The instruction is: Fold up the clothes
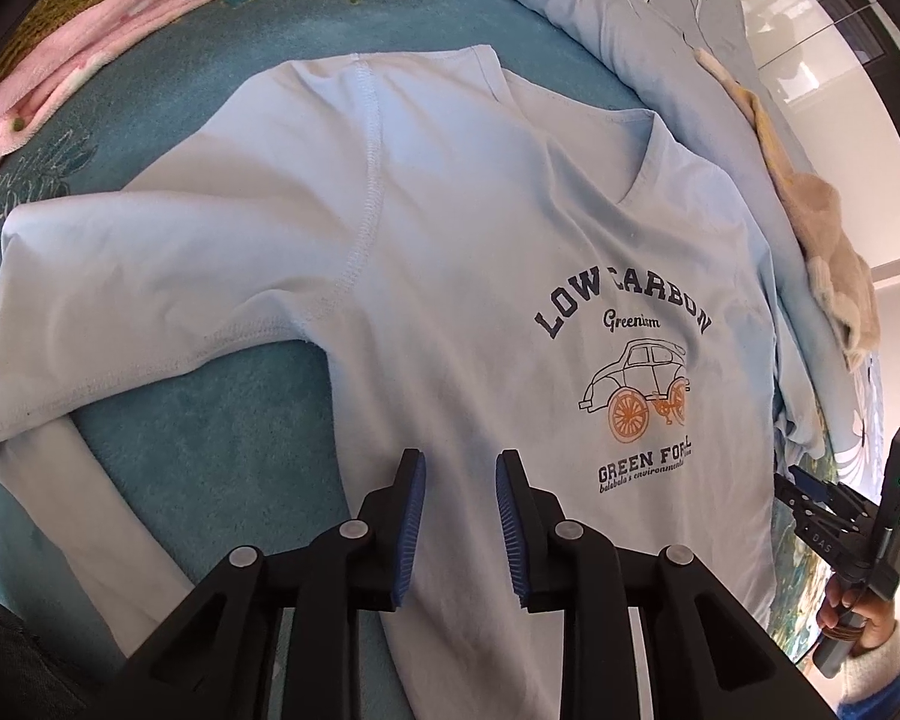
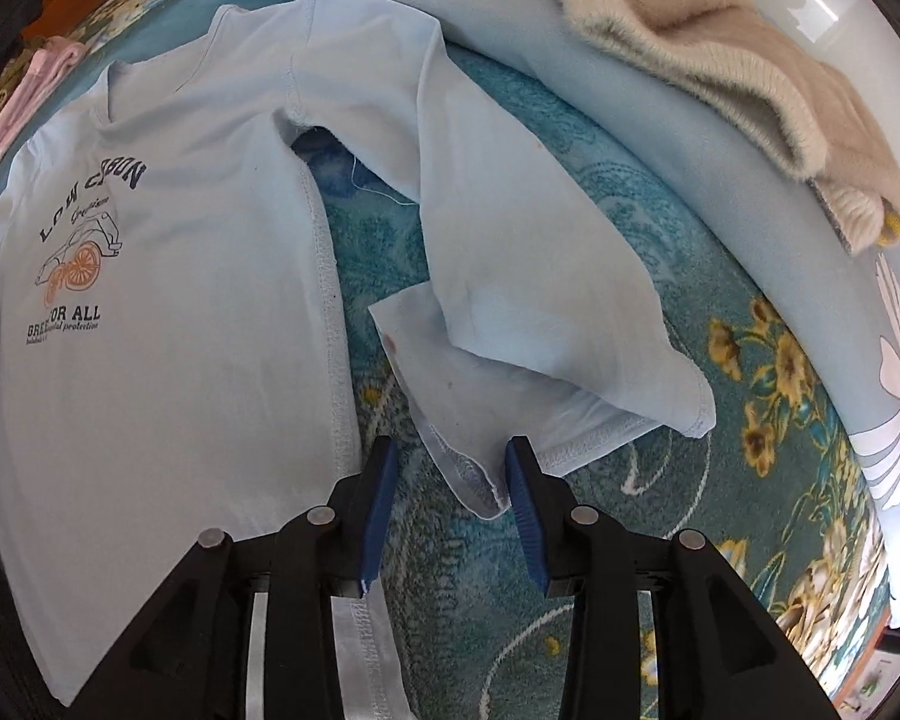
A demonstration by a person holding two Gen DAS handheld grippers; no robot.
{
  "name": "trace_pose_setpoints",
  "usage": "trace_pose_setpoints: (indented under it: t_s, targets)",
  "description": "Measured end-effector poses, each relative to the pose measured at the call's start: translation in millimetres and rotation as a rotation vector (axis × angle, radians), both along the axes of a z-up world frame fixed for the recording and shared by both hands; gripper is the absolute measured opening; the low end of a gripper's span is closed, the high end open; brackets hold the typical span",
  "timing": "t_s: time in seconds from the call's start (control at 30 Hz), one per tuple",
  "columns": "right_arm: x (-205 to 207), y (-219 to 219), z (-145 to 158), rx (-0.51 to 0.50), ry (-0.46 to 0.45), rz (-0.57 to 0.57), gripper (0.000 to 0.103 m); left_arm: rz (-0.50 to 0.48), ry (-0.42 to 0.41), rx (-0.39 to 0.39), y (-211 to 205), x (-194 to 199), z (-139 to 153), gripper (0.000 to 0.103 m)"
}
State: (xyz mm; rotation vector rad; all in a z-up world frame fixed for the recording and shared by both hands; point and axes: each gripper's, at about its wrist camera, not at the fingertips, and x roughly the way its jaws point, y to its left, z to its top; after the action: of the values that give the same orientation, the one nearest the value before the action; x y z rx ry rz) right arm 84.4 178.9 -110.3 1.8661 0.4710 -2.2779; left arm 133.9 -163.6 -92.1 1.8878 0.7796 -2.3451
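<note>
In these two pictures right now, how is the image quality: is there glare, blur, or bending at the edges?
Left wrist view: sharp on the light blue shirt; strong fisheye bending with dark corners; the window area at upper right is overexposed. Right wrist view: also sharp, the shirt sleeve evenly lit with soft shadows; the beige fuzzy garment curves with the distortion; bright wash at the upper right corner.

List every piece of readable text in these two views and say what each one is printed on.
All on the light blue shirt, around its car drawing:
"LOW CARBON", arched, navy
"Greenism", small script; last letters uncertain
"GREEN FOR ALL", partly creased in each view
"...environmental protection", bottom line; its first word is too small to read
Right gripper: "DAS" or similar on its body, unclear.
</note>
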Motion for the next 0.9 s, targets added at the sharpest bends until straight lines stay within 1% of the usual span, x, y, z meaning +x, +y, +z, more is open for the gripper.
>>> trace_pose_setpoints:
  t_s: [0.07, 0.1, 0.13, 0.2, 0.27, 0.33, 0.4, 0.47, 0.5, 0.53, 0.57, 0.6, 0.67, 0.73, 0.77, 0.83, 0.9]
  targets:
    - [1, -2, -1, 0.004, 0.010, -0.008, 0.038, 0.004, -0.001, 0.001, -1, 1, 0, 0.028]
    - [0, 0, 0, 0.001, 0.011, -0.026, 0.031, 0.006, -0.001, 0.001, -1, 1, 1, 0.028]
    - [-1, 1, 0, -0.002, 0.013, -0.044, 0.014, 0.009, 0.000, 0.001, -2, 1, 1, 0.028]
    - [-5, 8, 4, -0.024, 0.000, -0.099, 0.007, 0.014, 0.003, 0.002, -3, 2, 2, 0.028]
    - [-7, 17, 16, -0.109, -0.010, -0.162, 0.006, 0.019, 0.010, 0.004, -4, 4, 4, 0.028]
    - [-9, 30, 38, -0.221, 0.006, -0.222, 0.006, 0.025, 0.018, 0.007, -6, 6, 7, 0.028]
    - [-10, 48, 70, -0.339, 0.064, -0.287, 0.006, 0.030, 0.026, 0.009, -7, 7, 9, 0.028]
    - [-16, 73, 110, -0.430, 0.154, -0.354, 0.006, 0.035, 0.035, 0.014, -7, 8, 11, 0.028]
    - [-28, 90, 132, -0.468, 0.205, -0.391, 0.006, 0.037, 0.040, 0.016, -7, 8, 13, 0.028]
    - [-31, 104, 152, -0.498, 0.259, -0.429, 0.006, 0.039, 0.046, 0.018, -7, 9, 14, 0.028]
    - [-46, 111, 172, -0.515, 0.306, -0.460, 0.006, 0.042, 0.052, 0.020, -8, 10, 16, 0.028]
    - [-49, 120, 189, -0.518, 0.351, -0.488, 0.006, 0.045, 0.060, 0.022, -8, 10, 18, 0.028]
    - [-56, 134, 214, -0.522, 0.415, -0.520, 0.006, 0.055, 0.078, 0.027, -11, 12, 22, 0.028]
    - [-55, 136, 234, -0.549, 0.459, -0.532, 0.006, 0.073, 0.098, 0.034, -14, 13, 26, 0.028]
    - [-57, 133, 242, -0.581, 0.467, -0.532, 0.006, 0.084, 0.111, 0.043, -17, 15, 28, 0.028]
    - [-59, 121, 253, -0.642, 0.452, -0.515, 0.006, 0.109, 0.136, 0.069, -24, 17, 32, 0.028]
    - [-62, 94, 260, -0.669, 0.422, -0.463, 0.006, 0.141, 0.164, 0.095, -32, 20, 37, 0.030]
